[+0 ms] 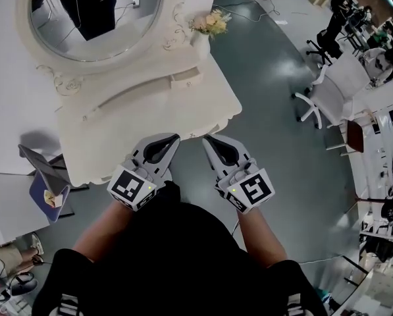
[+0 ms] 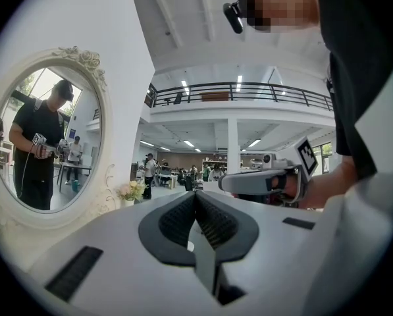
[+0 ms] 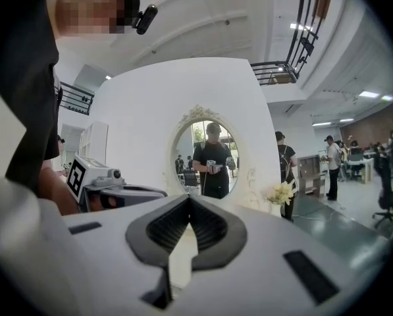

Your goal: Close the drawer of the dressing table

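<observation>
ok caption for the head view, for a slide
Left gripper and right gripper, both shut, side by side before the dressing table

White dressing table (image 1: 150, 120) — flowers (image 1: 209, 23), mirror (image 1: 94, 18) on top.

No legible text, brand or number in any view. Coded signs only: one black-and-white square marker (image 1: 131, 187) on the left gripper (image 1: 174, 138) cube, and a second square marker (image 1: 252, 191) on the right gripper (image 1: 207, 139) cube.

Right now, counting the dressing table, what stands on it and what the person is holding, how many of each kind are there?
Tongs: 2 (left tongs, right tongs)
Dressing table: 1
Oval mirror: 1
Flower bouquet: 1
Total: 5
</observation>
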Demonstrator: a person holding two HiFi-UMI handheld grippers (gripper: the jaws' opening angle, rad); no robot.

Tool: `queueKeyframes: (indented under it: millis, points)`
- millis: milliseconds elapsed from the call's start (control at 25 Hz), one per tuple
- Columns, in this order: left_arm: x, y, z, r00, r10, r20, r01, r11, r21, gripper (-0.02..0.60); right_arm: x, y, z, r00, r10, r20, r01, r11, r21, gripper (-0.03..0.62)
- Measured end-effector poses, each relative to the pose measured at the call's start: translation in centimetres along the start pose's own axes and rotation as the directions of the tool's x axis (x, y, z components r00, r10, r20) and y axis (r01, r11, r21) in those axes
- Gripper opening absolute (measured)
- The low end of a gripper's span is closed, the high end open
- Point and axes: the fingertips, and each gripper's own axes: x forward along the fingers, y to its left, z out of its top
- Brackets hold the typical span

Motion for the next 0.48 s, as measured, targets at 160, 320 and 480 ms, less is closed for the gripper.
queueKeyframes:
  millis: [160, 320, 480]
  points:
    - [1.9, 3.7, 0.8, 1.0, -0.009, 0.001, 0.009, 1.0, 0.007, -0.005, 3.7, -2.1, 0.5, 1.0, 0.0, -0.011, 0.0, 1.0, 0.0, 0.003]
    - [3.5, 7.4, 1.8, 1.0, -0.02, 0.003, 0.02, 1.0, 0.015, -0.005, 7.4, -3.8, 0.9, 1.0, 0.0, -0.03, -0.001, 1.0, -0.009, 0.003]
    - [4.4, 11.0, 1.9, 1.0, -0.019, -0.009, 0.019, 1.0, 0.014, -0.005, 10.7, -5.2, 0.6, 0.999, -0.007, -0.051, 0.007, 1.0, -0.007, 0.003]
